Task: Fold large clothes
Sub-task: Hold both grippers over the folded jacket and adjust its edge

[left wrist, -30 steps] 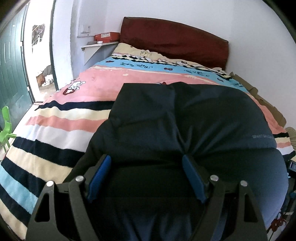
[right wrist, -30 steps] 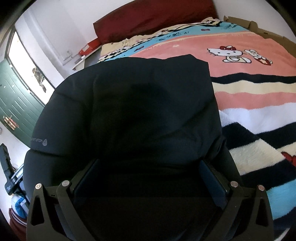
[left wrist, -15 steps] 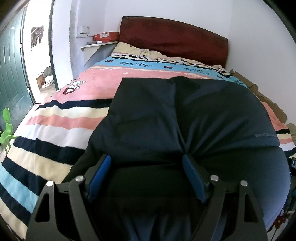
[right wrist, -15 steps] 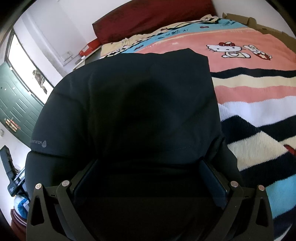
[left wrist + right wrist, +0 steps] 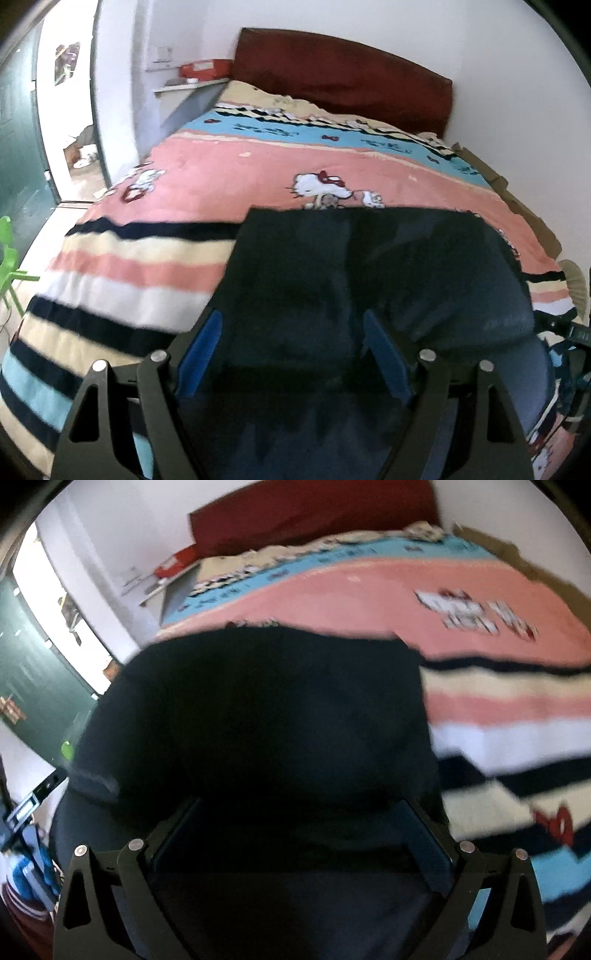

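1. Dark garment (image 5: 332, 266) lies on the striped blanket (image 5: 147, 258) of the bed (both views blurred).
2. Left claw (image 5: 291, 343) stands spread, cloth between its fingers.
3. Right claw (image 5: 299, 830) likewise stands spread over the cloth.

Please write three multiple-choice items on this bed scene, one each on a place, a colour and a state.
1. Where does the dark garment lie?
A. on the striped blanket
B. on a green chair
C. on the wall shelf

2. What colour is the headboard?
A. green
B. dark red
C. white

3. How do the fingers of the left gripper stand?
A. pressed together with nothing between
B. folded out of view
C. spread apart with dark cloth between them

Answers:
1 A, the garment spreads over the blanket's pink and striped bands in both wrist views.
2 B, a dark red panel stands against the white wall at the bed's far end.
3 C, the two blue pads sit wide apart, with fabric filling the gap.
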{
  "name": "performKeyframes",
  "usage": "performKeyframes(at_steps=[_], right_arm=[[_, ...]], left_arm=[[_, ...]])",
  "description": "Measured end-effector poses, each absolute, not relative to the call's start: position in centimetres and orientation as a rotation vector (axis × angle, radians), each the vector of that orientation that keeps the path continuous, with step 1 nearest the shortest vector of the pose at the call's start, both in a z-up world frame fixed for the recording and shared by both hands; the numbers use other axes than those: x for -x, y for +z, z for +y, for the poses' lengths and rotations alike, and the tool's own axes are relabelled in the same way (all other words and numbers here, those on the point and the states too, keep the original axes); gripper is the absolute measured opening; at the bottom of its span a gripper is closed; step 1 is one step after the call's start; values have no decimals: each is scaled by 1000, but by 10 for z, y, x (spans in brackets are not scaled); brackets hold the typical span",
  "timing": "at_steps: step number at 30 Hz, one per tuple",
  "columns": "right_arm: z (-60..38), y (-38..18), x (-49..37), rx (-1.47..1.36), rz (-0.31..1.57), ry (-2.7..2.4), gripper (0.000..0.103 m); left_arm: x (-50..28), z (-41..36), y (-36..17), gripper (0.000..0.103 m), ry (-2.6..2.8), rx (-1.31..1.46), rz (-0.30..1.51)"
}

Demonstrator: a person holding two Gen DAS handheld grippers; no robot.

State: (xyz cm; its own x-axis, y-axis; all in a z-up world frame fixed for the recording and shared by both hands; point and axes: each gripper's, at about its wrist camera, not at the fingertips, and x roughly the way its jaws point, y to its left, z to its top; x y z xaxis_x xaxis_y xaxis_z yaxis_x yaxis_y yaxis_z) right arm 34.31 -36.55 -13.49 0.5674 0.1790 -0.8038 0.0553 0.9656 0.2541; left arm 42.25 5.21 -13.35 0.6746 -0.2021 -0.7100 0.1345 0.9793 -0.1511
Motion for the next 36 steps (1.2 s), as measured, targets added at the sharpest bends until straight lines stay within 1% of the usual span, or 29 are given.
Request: performKeyframes(at_steps=[5,10,14,18,20,23,26,29,33,36], right_arm=[[-324,-115,-389,-207,950,141,101],[-294,-117,-429,-189,960,186,101],[-299,-131,-450,-191,990,168,101],[-333,-146,-456,-284,1010,137,102],[-350,-153,-452,-333,1012,128,102],[-364,-158,-442,-356,1014,102,102],[-362,-148,-424,-277,1011,38,101],[-349,-129,-396,-240,960,68,101],[-324,-108,-353,-221,884,155,101],[-307,-110,-330,-163,864,179,101]], left_arm=[[-463,16,-125,79,-246,80,852],[-493,-26,-136,79,-282,0,893],[-518,-17,-153,79,-236,62,949],[-526,10,-166,79,-207,167,985],[-522,22,-169,79,-199,181,993],[-508,29,-165,79,-135,127,994],[-468,18,-141,78,-153,8,878],[-423,10,-125,78,-217,9,788],[-387,2,-128,78,-285,11,752],[-370,-3,-139,78,-291,-12,758]])
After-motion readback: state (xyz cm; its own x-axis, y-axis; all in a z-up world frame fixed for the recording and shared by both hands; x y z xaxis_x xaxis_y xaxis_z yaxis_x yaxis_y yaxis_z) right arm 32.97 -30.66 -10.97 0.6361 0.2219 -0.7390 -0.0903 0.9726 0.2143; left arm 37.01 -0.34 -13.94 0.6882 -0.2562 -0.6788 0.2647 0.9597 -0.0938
